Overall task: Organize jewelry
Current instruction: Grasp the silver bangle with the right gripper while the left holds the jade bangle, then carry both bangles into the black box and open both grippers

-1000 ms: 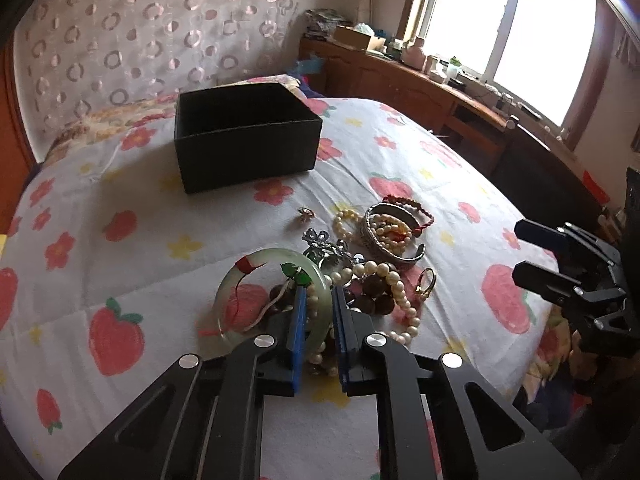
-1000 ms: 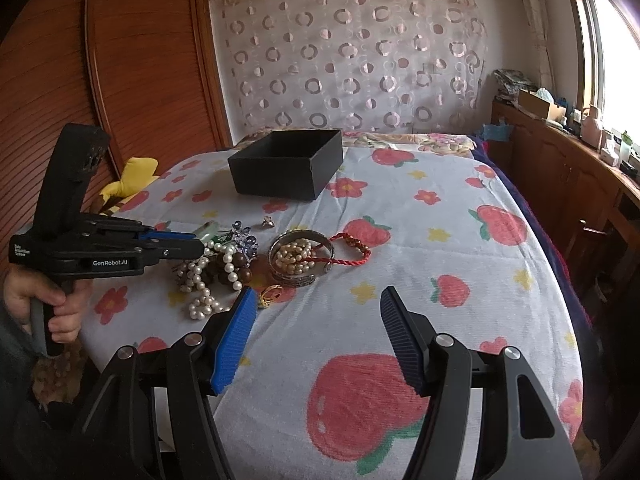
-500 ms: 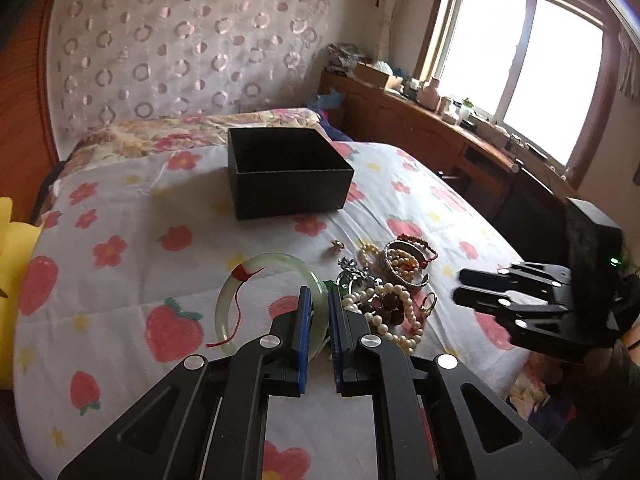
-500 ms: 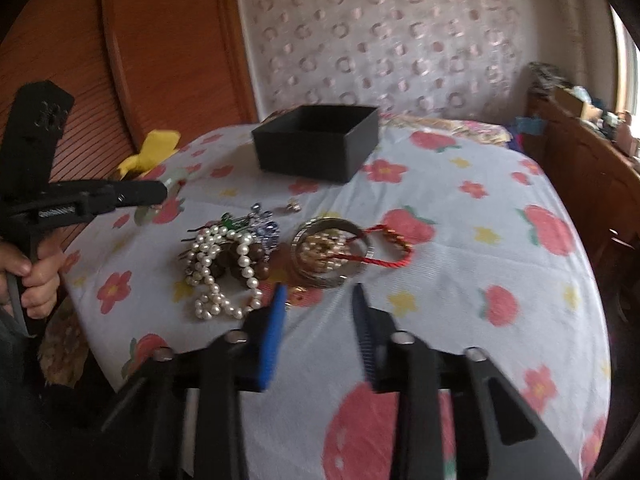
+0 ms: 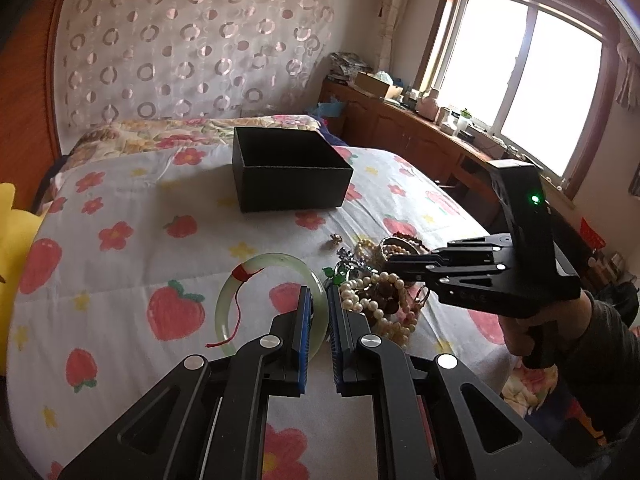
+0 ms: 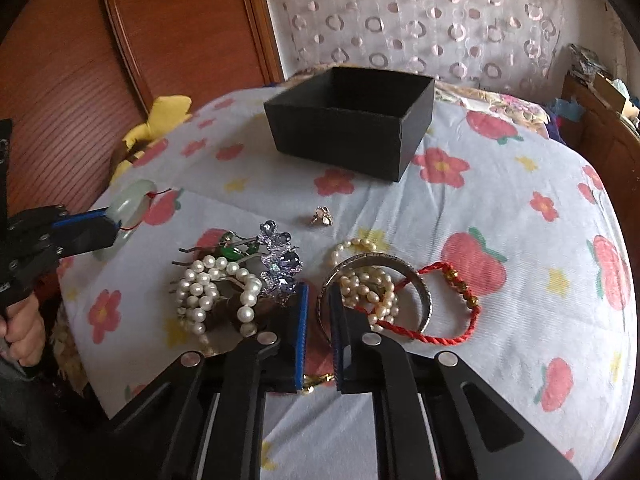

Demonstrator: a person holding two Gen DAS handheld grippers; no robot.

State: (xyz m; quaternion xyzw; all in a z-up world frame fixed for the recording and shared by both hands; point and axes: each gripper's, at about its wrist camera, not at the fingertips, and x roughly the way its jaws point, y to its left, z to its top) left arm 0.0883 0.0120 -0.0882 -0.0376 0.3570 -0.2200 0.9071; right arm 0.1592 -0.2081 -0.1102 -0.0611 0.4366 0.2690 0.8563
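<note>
While the left gripper [image 5: 318, 296] holds the green bangle [image 5: 267, 300] pinched above the bed [image 5: 132, 208], the black box [image 5: 288, 176] stands behind. The right gripper [image 6: 318, 300] is closing over the silver bangle [image 6: 374, 292]; whether it grips yet, I cannot tell.

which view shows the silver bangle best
The right wrist view: the silver bangle lies close and nearly whole, with pearls inside it and the red cord bracelet across it. In the left wrist view, the bangle is small and far off, mostly hidden behind the right gripper.

Black box [image 6: 352, 136], pale green bangle [image 5: 264, 264], white pearls [image 6: 212, 284], red cord [image 6: 440, 336], strawberry-and-flower printed bedspread [image 6: 500, 208].
</note>
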